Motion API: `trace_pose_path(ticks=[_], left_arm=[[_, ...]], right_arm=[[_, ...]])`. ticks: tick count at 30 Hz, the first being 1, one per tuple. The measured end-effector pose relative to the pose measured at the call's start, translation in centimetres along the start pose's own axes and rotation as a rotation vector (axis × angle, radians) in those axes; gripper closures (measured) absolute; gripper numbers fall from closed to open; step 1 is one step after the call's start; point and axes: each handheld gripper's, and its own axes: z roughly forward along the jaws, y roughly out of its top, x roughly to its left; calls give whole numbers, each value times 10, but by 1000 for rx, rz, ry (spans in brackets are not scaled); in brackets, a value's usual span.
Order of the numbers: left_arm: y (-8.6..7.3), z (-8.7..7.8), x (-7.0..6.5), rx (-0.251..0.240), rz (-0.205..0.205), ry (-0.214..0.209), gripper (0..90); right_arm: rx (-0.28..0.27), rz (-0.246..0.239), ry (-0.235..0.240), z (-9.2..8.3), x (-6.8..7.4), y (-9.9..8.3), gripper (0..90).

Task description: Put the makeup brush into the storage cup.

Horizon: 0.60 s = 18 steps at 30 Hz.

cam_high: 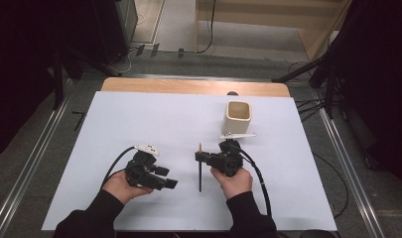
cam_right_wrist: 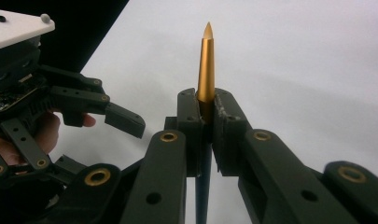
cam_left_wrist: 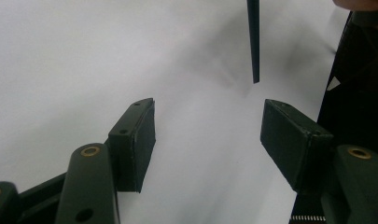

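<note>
**Pen handed to right tool, cup drop still to do**

Nearest the high camera are the person's two sleeves and hands at the desk's (cam_high: 139, 114) near edge. The right tool (cam_high: 200, 157) has its jaws clamped tight on a pen (cam_high: 200, 173): dark barrel, gold tapered tip. In the right gripper view the pen (cam_right_wrist: 206, 65) stands between the closed pads, gold end poking out past them and dark barrel running back below. In the high view the pen hangs across the jaws, tip pointing away from the person, tail end towards the near edge, seemingly just above the white sheet.

The left tool (cam_high: 169, 184) is just beside it, jaws spread wide with nothing between them. In the left gripper view the gap (cam_left_wrist: 207, 135) is bare sheet, and the pen's dark end (cam_left_wrist: 254, 42) hangs ahead of the jaws, apart from both pads. It reads as let go on that side.

A cream square cup (cam_high: 237, 115) stands upright further back on the right, well apart from the pen, and looks empty as far as its mouth shows.

Judgement: pickup and hand-over look done, with the pen solely in the right tool. Likely left: carry the pen to the cup, tip it upright, drop it in. About halfway.
</note>
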Motion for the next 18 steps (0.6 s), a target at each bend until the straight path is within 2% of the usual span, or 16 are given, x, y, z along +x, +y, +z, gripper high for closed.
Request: trace_pose_path(ticks=[8, 18], left_arm=[[-3, -2, -1, 9, 28, 19, 356], [-6, -7, 0, 28, 89, 83, 353]], right_arm=[[-4, -23, -15, -10, -3, 0, 837], [-25, -29, -32, -21, -12, 0, 837]])
